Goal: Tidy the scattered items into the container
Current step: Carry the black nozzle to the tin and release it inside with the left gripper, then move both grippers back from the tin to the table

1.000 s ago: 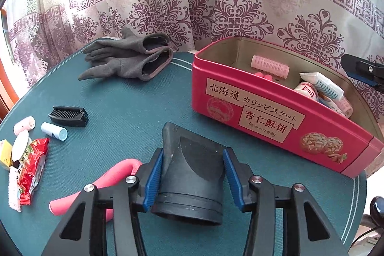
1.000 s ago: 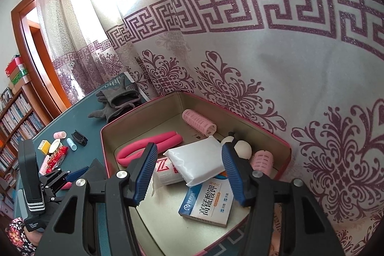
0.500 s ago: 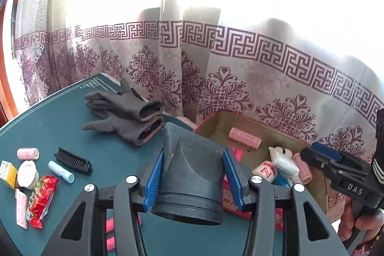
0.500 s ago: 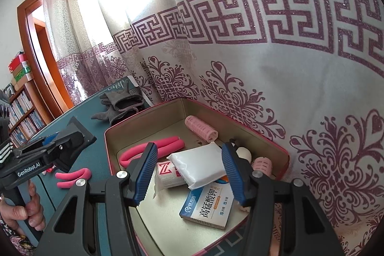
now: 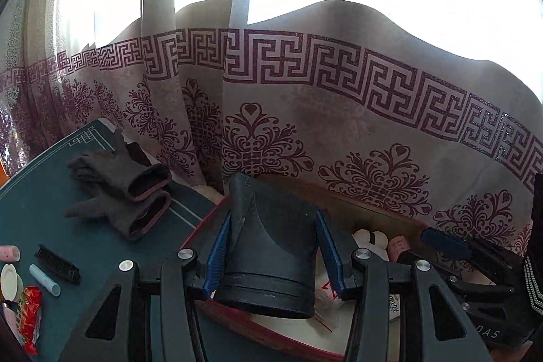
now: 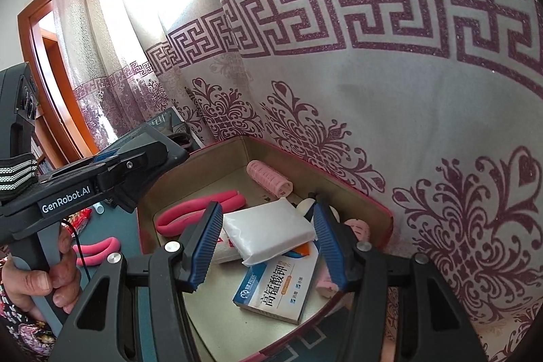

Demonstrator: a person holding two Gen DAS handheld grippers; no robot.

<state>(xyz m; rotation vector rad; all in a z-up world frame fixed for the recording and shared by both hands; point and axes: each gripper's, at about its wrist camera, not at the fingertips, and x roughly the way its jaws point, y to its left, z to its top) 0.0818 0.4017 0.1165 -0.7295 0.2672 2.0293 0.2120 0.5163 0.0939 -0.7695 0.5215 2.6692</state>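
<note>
Clamped between the blue pads of my left gripper (image 5: 269,251) is a black nozzle (image 5: 271,256), its wide end toward the camera, hanging over the near edge of the pink tin (image 6: 380,212); my right gripper (image 6: 264,243) has its jaws apart with nothing between them, poised above the tin's contents.

Beneath is a teal surface (image 5: 51,192) with a pale line border, backed by a cream curtain (image 5: 339,124) printed with a purple key band and floral motifs, bright window light above it.

At lower left, the left wrist view alone shows what lies scattered: grey gloves (image 5: 125,192), a black comb (image 5: 57,263), a pale blue tube (image 5: 44,279), a red packet (image 5: 30,318) and a pink roller (image 5: 8,253) at the frame edge.

Only the right wrist view shows the tin's inside: a pink hair roller (image 6: 269,178), a pink bendy curler (image 6: 200,209), a white pouch (image 6: 268,231) and a blue-and-white medicine box (image 6: 278,290). It also shows another pink curler (image 6: 98,248) on the surface beside the tin, a hand (image 6: 40,273) gripping the left handle at lower left, and an orange door frame (image 6: 51,63) at upper left.
</note>
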